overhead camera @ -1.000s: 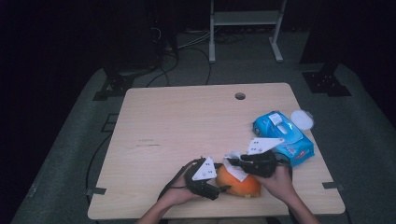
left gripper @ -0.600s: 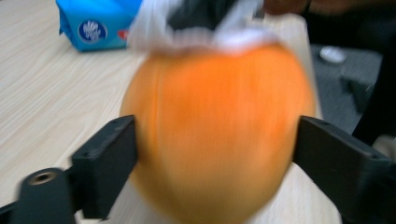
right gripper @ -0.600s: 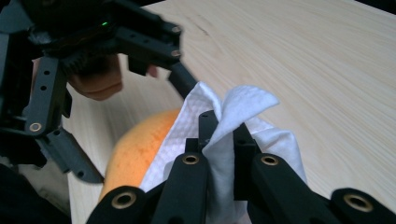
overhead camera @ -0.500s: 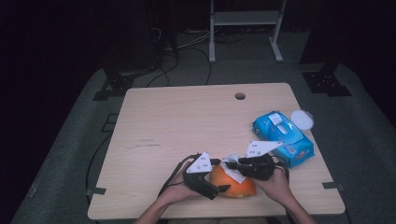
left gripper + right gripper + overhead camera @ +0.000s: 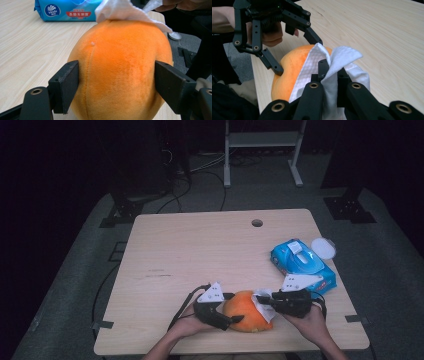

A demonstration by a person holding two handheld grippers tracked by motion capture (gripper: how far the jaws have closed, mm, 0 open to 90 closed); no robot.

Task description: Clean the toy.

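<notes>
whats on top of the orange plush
A white wipe, pinched in the right tongs, lies over the orange plush. The plush surface under the wipe is covered.

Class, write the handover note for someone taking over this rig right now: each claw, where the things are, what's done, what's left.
Left claw: jaws on either side of the orange plush fruit, steadying it at the table's near edge; they have just been closing.
Right claw: shut on a white wipe, pressed against the fruit's right side.
Blue wipes pack lies at the right, its round white lid beside it.
Done: wipe pulled out, fruit held, wipe on it.
Left: probably wipe the rest of the fruit, then put the wipe aside.
</notes>
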